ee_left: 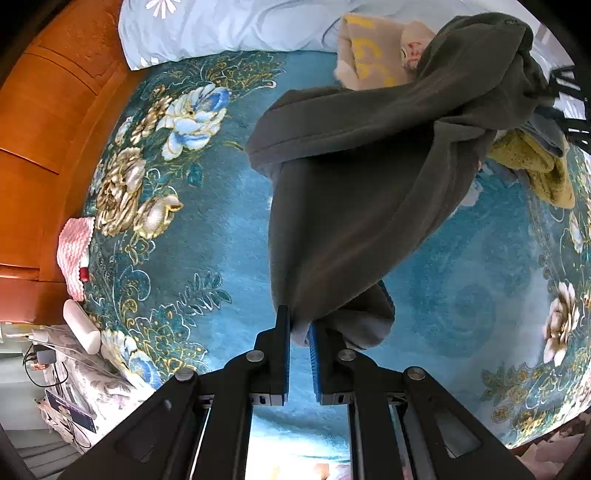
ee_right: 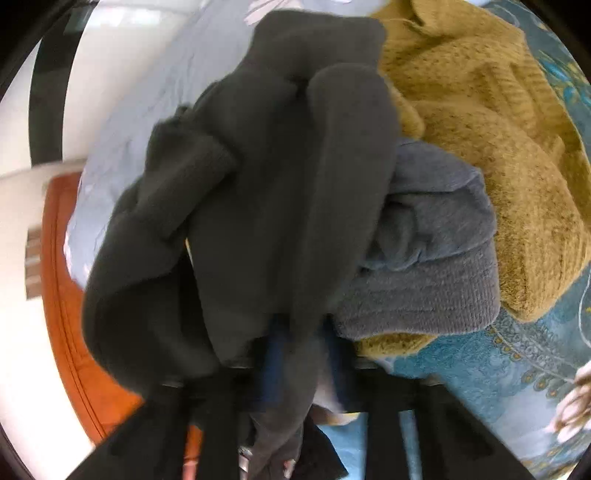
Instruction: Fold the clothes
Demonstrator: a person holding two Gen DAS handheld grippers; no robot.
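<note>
Mostly hidden right claw (ee_right: 295,354), dark garment (ee_right: 258,184) draped over

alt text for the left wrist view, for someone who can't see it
The left gripper pinches an edge of a dark grey fleece garment, which stretches up and away over a teal floral bedspread. A pale blue pillow lies at the top, an orange wooden headboard on the left.

Left gripper (ee_left: 300,325) pinching grey garment (ee_left: 354,192), teal floral bedspread (ee_left: 184,240)
</note>
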